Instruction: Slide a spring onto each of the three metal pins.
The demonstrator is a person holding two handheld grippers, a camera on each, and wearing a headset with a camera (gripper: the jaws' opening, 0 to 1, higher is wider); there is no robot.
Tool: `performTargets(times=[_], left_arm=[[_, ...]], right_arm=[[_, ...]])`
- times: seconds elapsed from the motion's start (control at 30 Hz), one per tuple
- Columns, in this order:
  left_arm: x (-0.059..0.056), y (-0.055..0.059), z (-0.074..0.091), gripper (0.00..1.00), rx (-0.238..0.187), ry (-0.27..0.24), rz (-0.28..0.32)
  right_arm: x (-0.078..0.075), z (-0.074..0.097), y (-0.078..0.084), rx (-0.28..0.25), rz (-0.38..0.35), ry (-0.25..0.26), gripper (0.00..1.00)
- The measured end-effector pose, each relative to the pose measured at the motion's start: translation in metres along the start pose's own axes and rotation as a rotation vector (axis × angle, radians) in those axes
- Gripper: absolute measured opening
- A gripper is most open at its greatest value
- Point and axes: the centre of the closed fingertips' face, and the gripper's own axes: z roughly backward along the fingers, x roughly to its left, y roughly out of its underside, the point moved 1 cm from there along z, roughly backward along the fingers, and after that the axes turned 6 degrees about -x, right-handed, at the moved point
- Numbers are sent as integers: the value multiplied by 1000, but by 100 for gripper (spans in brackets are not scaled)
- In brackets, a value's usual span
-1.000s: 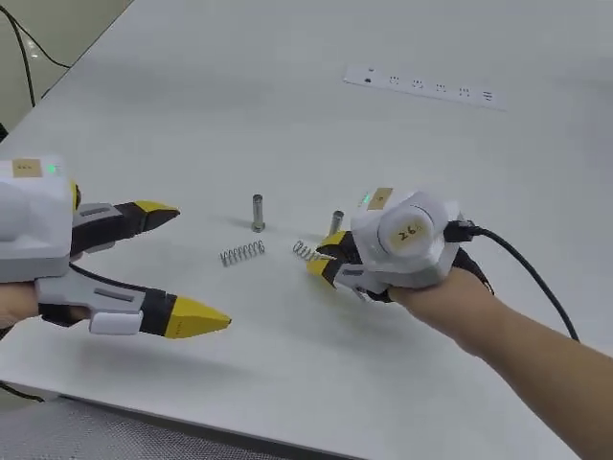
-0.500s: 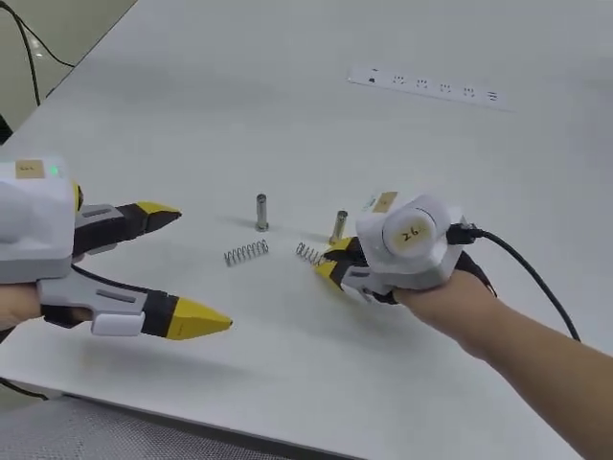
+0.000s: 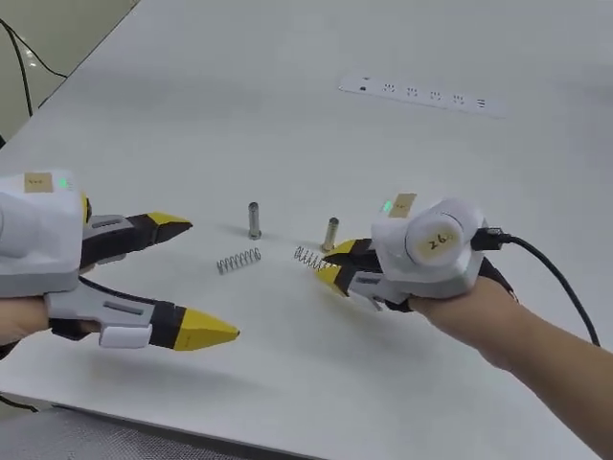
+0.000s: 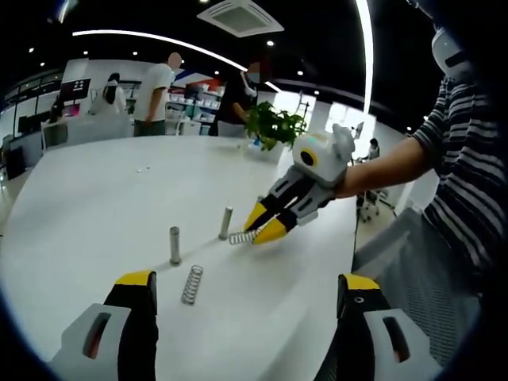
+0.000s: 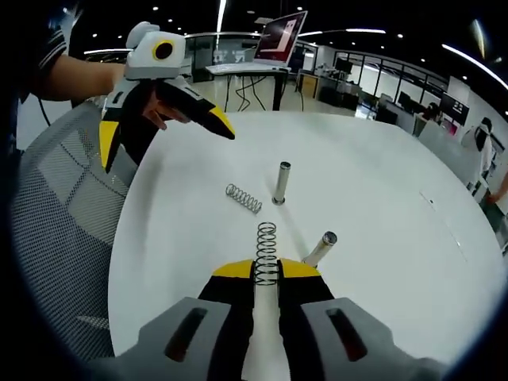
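At the near edge of the white table (image 3: 316,393), my left gripper (image 3: 211,279) hovers with its jaws spread wide and nothing between them. A little farther in, my right gripper (image 5: 267,271) has its yellow tips pinched tight on one end of a spring (image 5: 267,236), which sticks straight out ahead of the jaws. Just beside its free end stands the nearer pin (image 3: 330,233), bare. To the left a second spring (image 3: 238,261) lies flat on the table, and just behind it stands the farther pin (image 3: 254,219), upright and also bare. I see two pins. A power strip (image 3: 421,96) lies well beyond them. I judge that the first threading is in hand and no pin is dressed yet. Next I need to tip the held spring upright, centre its open end over the nearer pin's top, and lower it without buckling the coils.
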Motion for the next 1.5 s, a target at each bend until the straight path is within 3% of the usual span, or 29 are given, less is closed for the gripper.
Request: performTargets(times=[0.3,0.53,0.77,0.93,1.13,1.37,1.5], left_arm=[[-12,-1,-16,87,14,69,-23],[-21,-8,-26,79,-12,132,-38],[-31,-21,-34,58,-65,224,-19],[-38,-20,-41,46,-39,278,-50],[-47,-22,-49,33,-40,336,-63],[-55,-28,-56,16,-67,378,-70],[-59,-33,-58,12,-93,395,-61]], right_arm=[[6,25,-7,-16,52,-4,8],[20,39,-12,-37,148,-45,8],[33,47,-18,-45,211,-77,8],[39,50,-26,-63,228,-92,8],[44,55,-35,-74,265,-107,8],[49,58,-38,-83,277,-124,8],[51,60,-39,-96,268,-131,8]])
